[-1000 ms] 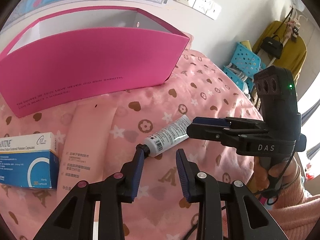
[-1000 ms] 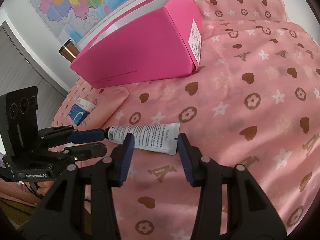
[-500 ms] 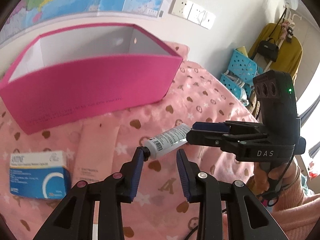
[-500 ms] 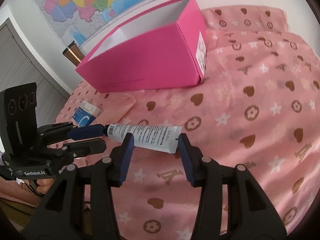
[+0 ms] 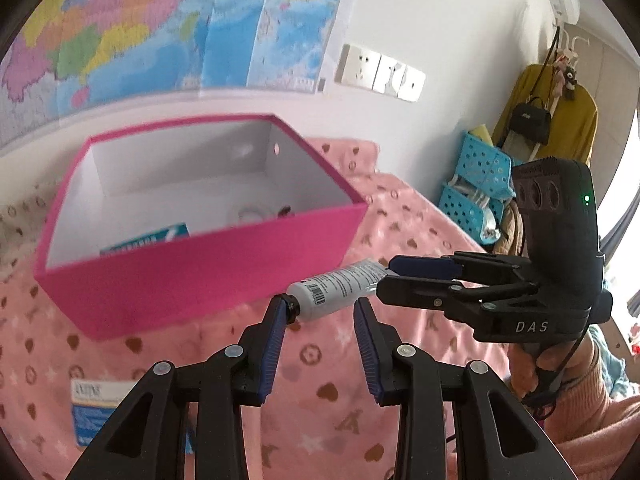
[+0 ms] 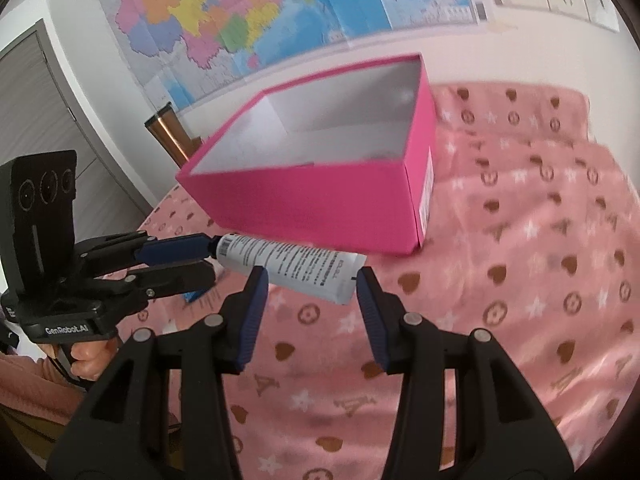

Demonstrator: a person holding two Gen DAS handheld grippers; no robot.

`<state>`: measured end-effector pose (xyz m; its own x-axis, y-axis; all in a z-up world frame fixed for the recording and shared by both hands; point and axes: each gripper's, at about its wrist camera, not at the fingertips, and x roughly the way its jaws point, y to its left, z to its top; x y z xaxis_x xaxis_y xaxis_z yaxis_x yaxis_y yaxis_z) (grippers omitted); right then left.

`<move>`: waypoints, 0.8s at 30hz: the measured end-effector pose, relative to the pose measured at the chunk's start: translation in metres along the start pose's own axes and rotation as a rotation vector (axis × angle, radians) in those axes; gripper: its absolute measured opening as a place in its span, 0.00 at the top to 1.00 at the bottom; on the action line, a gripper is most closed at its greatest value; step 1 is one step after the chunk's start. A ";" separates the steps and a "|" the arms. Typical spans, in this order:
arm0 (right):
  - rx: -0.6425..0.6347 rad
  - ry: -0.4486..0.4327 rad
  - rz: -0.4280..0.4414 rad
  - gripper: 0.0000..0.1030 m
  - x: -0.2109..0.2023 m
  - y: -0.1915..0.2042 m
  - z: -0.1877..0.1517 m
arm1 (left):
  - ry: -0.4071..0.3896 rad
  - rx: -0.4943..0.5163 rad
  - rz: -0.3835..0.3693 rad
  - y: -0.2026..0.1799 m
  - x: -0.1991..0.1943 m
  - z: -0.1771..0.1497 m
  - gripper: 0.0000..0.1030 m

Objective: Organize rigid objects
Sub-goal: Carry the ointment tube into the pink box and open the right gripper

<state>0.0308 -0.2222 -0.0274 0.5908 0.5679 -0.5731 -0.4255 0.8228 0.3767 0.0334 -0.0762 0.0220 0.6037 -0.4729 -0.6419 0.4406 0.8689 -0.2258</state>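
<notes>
1. The white tube [image 5: 340, 288] hangs in the air just in front of the pink box [image 5: 200, 280], lying crosswise, black cap toward the box's left end.
2. The right gripper [image 6: 308, 284] straddles the tube's crimped end — its fingers look spread wider than the tube, and whether the pads press it I cannot tell.
3. The left gripper [image 5: 320, 312] stands open, its left pad touching the cap.
4. Inside the box lies a teal carton [image 5: 148, 238]; in front of the box — on the pink patterned blanket [image 6: 520, 280] — lies a blue-and-white carton [image 5: 96, 408].
5. Behind the box, a map [image 6: 240, 12] covers the wall.
</notes>
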 end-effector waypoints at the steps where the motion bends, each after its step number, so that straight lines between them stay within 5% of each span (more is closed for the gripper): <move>1: -0.006 -0.006 -0.001 0.53 -0.001 0.001 0.003 | -0.007 0.001 0.001 0.000 -0.001 0.002 0.67; 24: -0.077 -0.085 -0.045 0.53 0.012 0.003 0.067 | -0.086 0.018 0.052 0.021 0.005 0.056 0.67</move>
<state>0.0827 -0.2118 0.0153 0.6649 0.5331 -0.5231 -0.4471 0.8451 0.2930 0.0826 -0.0683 0.0554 0.6805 -0.4385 -0.5870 0.4185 0.8902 -0.1798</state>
